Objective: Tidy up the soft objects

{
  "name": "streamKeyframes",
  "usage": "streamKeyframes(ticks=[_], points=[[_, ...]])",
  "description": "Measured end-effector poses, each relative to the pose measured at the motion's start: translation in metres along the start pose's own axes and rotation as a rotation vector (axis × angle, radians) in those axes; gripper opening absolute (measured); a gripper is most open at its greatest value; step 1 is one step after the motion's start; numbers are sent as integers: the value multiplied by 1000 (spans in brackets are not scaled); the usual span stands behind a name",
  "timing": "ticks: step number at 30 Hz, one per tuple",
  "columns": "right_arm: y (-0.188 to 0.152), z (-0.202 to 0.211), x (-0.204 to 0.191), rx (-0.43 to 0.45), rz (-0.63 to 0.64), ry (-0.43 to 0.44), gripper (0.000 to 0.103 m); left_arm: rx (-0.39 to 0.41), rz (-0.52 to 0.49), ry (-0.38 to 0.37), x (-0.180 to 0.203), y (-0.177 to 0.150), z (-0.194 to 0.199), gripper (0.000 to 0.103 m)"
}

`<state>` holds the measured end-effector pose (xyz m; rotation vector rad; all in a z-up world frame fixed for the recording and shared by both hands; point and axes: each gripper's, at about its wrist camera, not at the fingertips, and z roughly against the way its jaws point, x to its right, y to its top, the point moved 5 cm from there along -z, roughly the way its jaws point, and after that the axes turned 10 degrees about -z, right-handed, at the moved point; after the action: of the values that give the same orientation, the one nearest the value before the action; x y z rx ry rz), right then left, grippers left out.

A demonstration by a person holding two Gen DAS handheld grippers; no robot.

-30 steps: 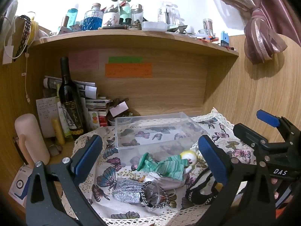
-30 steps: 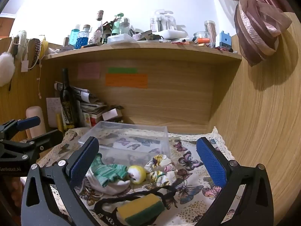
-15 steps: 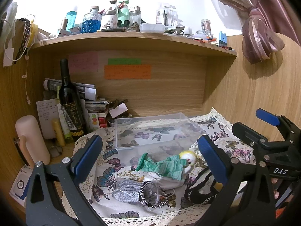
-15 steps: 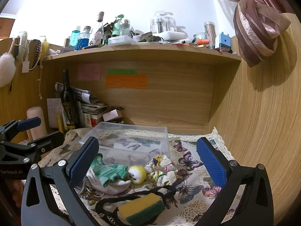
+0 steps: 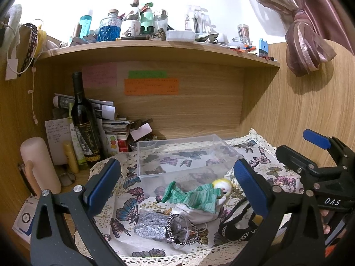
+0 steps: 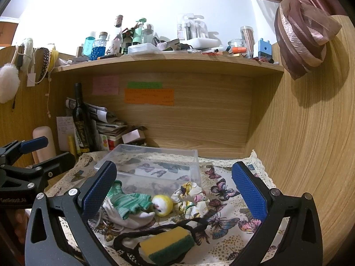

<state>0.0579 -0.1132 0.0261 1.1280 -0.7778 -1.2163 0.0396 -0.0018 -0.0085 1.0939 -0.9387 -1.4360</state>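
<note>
Butterfly cloth (image 5: 124,208) covers your desk. You hold both hand-held grippers low and level, the left hand-held gripper (image 5: 177,188) and right hand-held gripper (image 6: 174,190) wide apart and gripping nothing. Between their fingers lies the green doll (image 5: 199,196), just before the clear box (image 6: 155,166).

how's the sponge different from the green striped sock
The sponge is a firm block, yellow over a dark green layer; the green striped sock is limp, crumpled knit. The sponge sits nearest the camera on a black strap; the sock lies farther back, draped over white cloth. Both lie outside the clear bin.
</note>
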Motion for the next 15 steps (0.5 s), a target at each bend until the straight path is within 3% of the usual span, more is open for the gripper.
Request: streamKeyframes(ticks=[15], points=[[1, 1, -3, 1, 3, 12, 103, 3, 1, 4, -1, 1, 1, 103]])
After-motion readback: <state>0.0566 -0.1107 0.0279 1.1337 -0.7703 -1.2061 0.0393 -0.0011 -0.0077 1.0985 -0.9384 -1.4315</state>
